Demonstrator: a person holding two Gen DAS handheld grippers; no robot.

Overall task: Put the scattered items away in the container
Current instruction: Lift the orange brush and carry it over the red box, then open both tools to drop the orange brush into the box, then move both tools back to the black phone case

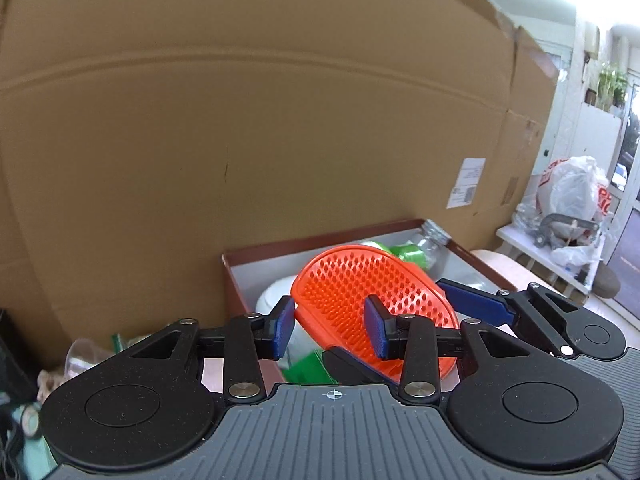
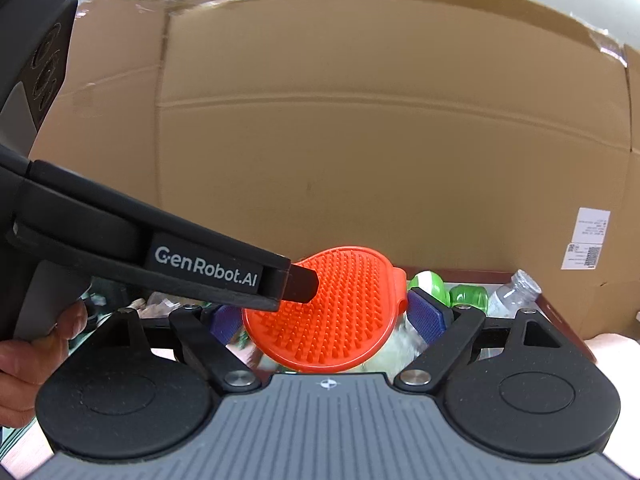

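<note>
An orange rubber bristle brush [image 1: 360,292] hangs tilted over the red-rimmed box [image 1: 288,250]. My left gripper [image 1: 330,330] has its blue pads partly apart; the brush's lower edge lies between them, and whether they pinch it is unclear. My right gripper [image 2: 326,318] straddles the same brush [image 2: 328,312] with its pads wide on either side; its fingers [image 1: 476,300] show at the right of the left wrist view. The left gripper's finger [image 2: 302,280] crosses the brush in the right wrist view. The box holds green-capped items [image 2: 468,296], a clear bottle [image 2: 516,292] and a white object [image 1: 276,296].
A big cardboard sheet [image 1: 260,120] stands right behind the box. Loose clutter and a clear cup [image 1: 86,356] lie left of the box. A white shelf with plastic bags [image 1: 572,196] is at the far right. A hand [image 2: 36,352] grips the left gripper's handle.
</note>
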